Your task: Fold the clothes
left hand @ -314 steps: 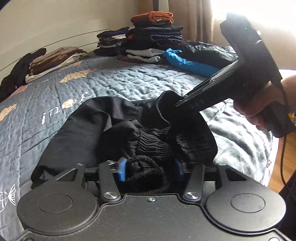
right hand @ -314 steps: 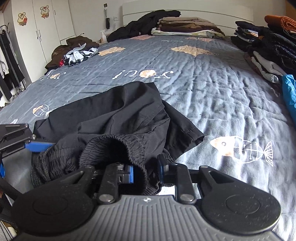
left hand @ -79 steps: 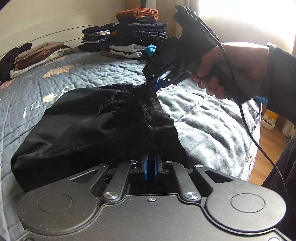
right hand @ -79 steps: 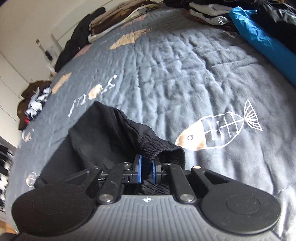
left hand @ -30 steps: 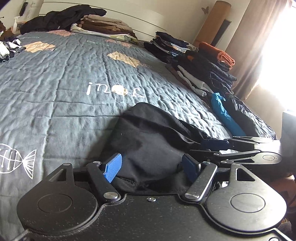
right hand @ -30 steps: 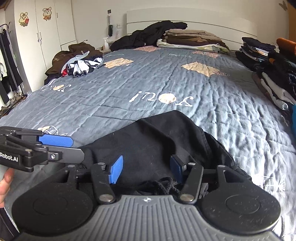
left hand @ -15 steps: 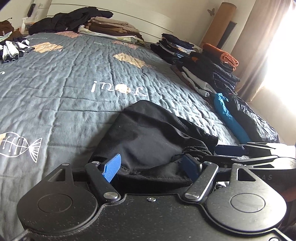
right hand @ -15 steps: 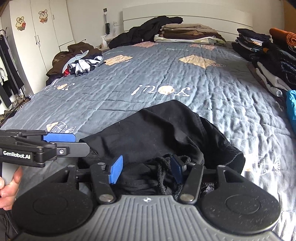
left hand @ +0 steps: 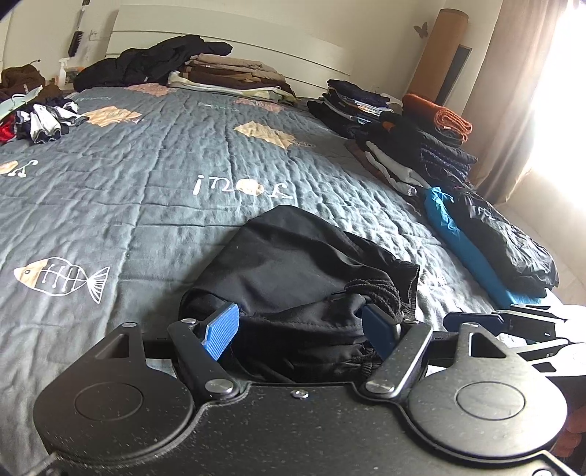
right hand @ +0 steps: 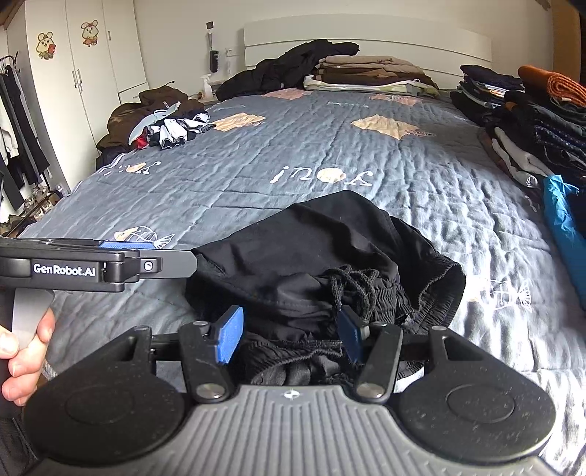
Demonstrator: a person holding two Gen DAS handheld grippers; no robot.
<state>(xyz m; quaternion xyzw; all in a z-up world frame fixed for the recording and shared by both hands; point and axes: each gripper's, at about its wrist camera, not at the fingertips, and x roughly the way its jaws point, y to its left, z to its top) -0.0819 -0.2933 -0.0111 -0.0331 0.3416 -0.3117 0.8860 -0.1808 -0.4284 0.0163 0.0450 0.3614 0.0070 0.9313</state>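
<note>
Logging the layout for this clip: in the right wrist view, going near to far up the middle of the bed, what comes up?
Black shorts → "youi" lettering → tan patch → folded brown stack → white headboard.

Quilt (right hand: 256, 175): grey-blue, wrinkled — fish drawings and pale patches on it.
Headboard (right hand: 403, 34): white, against the far wall.
Wardrobe (right hand: 84, 62): white doors, two cartoon stickers.
Hairbrush (right hand: 213, 58): hanging on the wall — beside the headboard.
Curtain (left hand: 512, 95): beige, brightly lit.

Both wrist cameras sit low, side by side, facing the headboard (right hand: 366, 34) across the same bed (left hand: 146, 205).
</note>
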